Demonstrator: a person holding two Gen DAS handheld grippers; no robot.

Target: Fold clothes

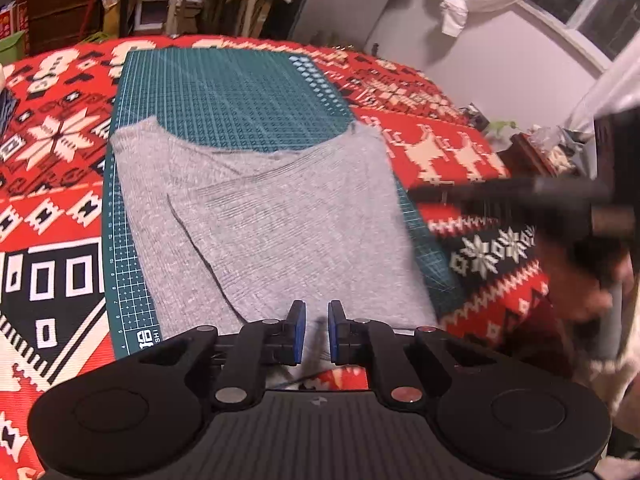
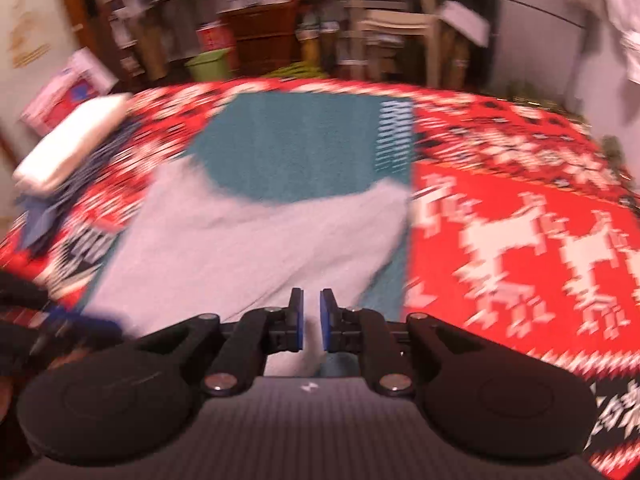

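While the grey garment (image 1: 260, 216) lies spread on the green cutting mat (image 1: 224, 88), over the red patterned cloth (image 1: 60, 140) that covers the bench, neither of your grippers holds anything. The left gripper (image 1: 317, 330) sits at the 6 o'clock edge of its view, jaws a little apart with only a narrow gap, empty, just short of the garment's near hem. The right gripper (image 2: 311, 318) is much the same at 6 o'clock in its own view: jaws slightly apart, nothing between them, poised over the near edge of the fabric.

Expect the garment to handle as light, soft knit: it looks limp, will sag and drape from any pinch, and may stretch if pulled hard. It already seems folded in part, with a diagonal flap edge running from about 10 o'clock toward 6 o'clock across it. I would take hold at the two near corners or along the hem, pinching all layers together, so that the fold carries evenly.

Your left view is sharp and shows the flap edge, the ribbing, the mat's grid and, blurred at 3 o'clock, the right gripper body with a hand behind it. Your right view is smeared by motion and hides that detail, yet it alone shows a pale folded stack (image 2: 72, 140) at 9 o'clock on the cloth, well apart from the garment.
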